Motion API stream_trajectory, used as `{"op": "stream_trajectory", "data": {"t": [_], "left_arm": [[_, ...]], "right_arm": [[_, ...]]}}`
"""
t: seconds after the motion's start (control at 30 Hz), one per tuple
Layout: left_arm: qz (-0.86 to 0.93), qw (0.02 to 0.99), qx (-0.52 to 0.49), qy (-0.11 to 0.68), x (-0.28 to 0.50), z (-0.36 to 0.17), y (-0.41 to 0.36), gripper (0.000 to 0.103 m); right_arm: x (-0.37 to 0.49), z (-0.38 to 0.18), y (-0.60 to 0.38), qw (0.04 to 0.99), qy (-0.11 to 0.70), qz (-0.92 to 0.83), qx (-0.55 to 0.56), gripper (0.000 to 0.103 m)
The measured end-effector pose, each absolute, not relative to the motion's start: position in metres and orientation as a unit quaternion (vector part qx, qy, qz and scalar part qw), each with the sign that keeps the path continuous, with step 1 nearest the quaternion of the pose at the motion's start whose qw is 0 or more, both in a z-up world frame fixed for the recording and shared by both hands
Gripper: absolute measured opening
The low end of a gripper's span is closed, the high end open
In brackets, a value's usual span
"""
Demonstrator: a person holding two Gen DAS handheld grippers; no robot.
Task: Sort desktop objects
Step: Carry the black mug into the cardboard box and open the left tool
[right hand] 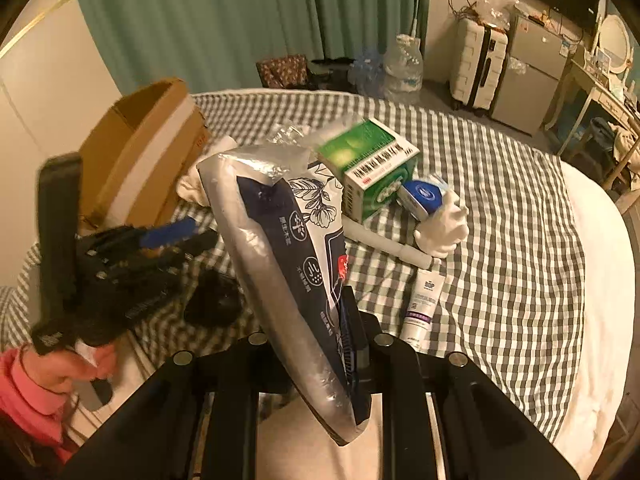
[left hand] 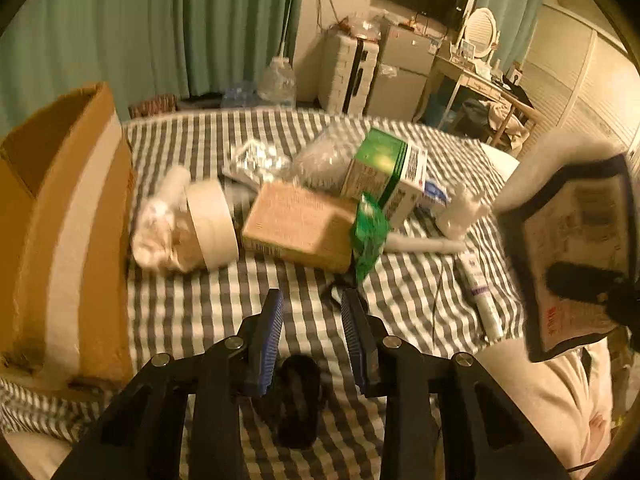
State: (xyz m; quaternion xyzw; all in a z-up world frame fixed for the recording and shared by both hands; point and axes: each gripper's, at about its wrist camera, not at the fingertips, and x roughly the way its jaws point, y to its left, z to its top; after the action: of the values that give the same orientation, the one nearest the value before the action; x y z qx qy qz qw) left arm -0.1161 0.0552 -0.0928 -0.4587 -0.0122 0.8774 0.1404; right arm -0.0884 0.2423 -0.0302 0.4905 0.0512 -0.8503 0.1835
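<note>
My right gripper (right hand: pixel 324 320) is shut on a silver and dark-blue pouch (right hand: pixel 280 248) and holds it tilted in the air above the checked bedspread (right hand: pixel 500 208). The left wrist view shows the same pouch (left hand: pixel 576 240) at the far right. My left gripper (left hand: pixel 314 300) hovers over the cloth, jaws partly apart, with nothing between its blue pads (left hand: pixel 270 328). A black object (left hand: pixel 298 396) lies on the cloth beneath it, apart from the pads. Ahead lie a green box (left hand: pixel 384 168), a tan box (left hand: pixel 296 224), a white tape roll (left hand: pixel 212 224) and a green packet (left hand: pixel 368 236).
An open cardboard box (left hand: pixel 60 220) stands at the left edge of the bed. A white tube (right hand: pixel 422 304), a white hand-shaped figure (right hand: pixel 444 224) and a white stick (right hand: pixel 384 244) lie to the right. Crumpled white cloth (left hand: pixel 156 224) sits by the tape. A pink sleeve (right hand: pixel 24 380) shows at lower left.
</note>
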Motion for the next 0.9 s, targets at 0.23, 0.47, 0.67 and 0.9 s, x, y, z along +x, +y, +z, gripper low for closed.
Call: {"op": "stream_trajectory", "data": {"t": [0.23,0.47,0.67,0.9], "left_arm": [[0.856,0.121,-0.5,-0.049,-0.098,-0.112,0.037,0.083],[0.825,0.109,-0.554,-0.016,-0.098,-0.155,0.049,0.09],[0.816,0.094,-0.571,0.002,-0.1,-0.173,0.05,0.061],[0.856,0.094,-0.508,0.007,-0.084,-0.123,0.047,0.061]], "right_arm": [[-0.071,-0.028,0.24,0.183,0.049,-0.849,0.493,0.019],[-0.073,-0.037,0.252,0.176,0.026,-0.845,0.503,0.019],[-0.075,-0.044,0.255,0.179,0.026,-0.84,0.511,0.019],[-0.074,-0.039,0.255,0.17,0.019,-0.843,0.51,0.019]]}}
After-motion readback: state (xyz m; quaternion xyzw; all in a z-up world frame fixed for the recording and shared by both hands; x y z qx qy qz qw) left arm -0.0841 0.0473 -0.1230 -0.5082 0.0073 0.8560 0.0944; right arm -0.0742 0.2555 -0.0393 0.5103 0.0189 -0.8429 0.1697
